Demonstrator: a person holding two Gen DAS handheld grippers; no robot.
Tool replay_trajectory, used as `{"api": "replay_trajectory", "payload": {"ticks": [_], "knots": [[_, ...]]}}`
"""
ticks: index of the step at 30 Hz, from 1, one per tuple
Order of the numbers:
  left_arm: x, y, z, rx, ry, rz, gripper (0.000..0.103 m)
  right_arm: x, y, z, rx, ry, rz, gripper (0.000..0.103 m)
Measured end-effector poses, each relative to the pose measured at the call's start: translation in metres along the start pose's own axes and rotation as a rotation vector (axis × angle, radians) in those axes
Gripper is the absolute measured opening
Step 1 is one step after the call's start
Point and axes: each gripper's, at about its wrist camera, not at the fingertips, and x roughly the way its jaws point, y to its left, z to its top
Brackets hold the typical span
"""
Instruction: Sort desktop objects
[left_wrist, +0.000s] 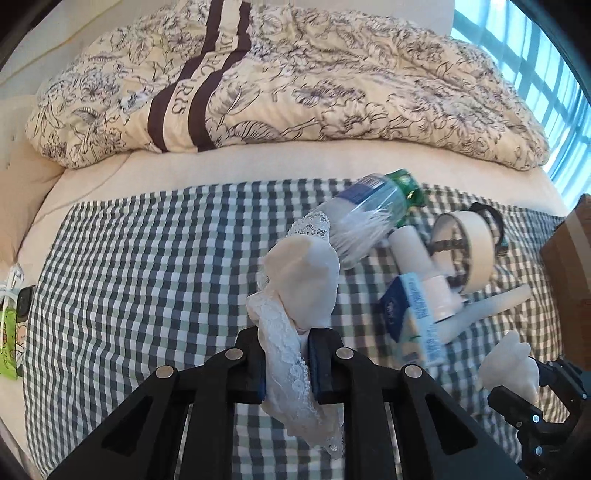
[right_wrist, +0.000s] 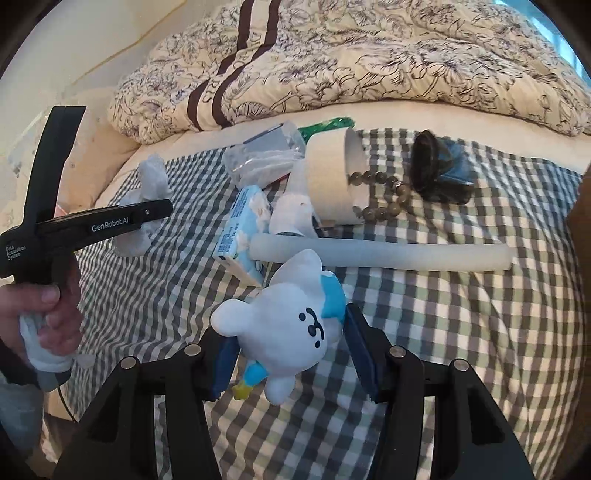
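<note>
My left gripper is shut on a white lace-trimmed cloth, which hangs above the checked blanket. My right gripper is shut on a white and blue plush toy, its pads pressing both sides. The toy hangs just above the blanket. In the left wrist view the toy shows at the lower right. Behind both lies a pile: a clear tub of cotton swabs, a tape roll, a bead bracelet, a blue tissue pack and a white tube.
A floral duvet is heaped along the back of the bed. A dark object with a blue part lies right of the tape roll. A wooden edge stands at the right. A green packet and a phone lie at the left edge.
</note>
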Motion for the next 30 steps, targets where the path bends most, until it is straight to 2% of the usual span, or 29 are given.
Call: {"api": "replay_trajectory", "payload": {"ticks": [10,30], "knots": [[-0.041,-0.022,0.006,0.008,-0.077,-0.019,0.016,-0.039,-0.007,-0.003,0.020,-0.081,0.000,0.053],[-0.141,-0.065,0.010,0.033,-0.259,-0.067,0.016,-0.138,-0.008,0.005,-0.022,-0.275,-0.060,0.053]]}}
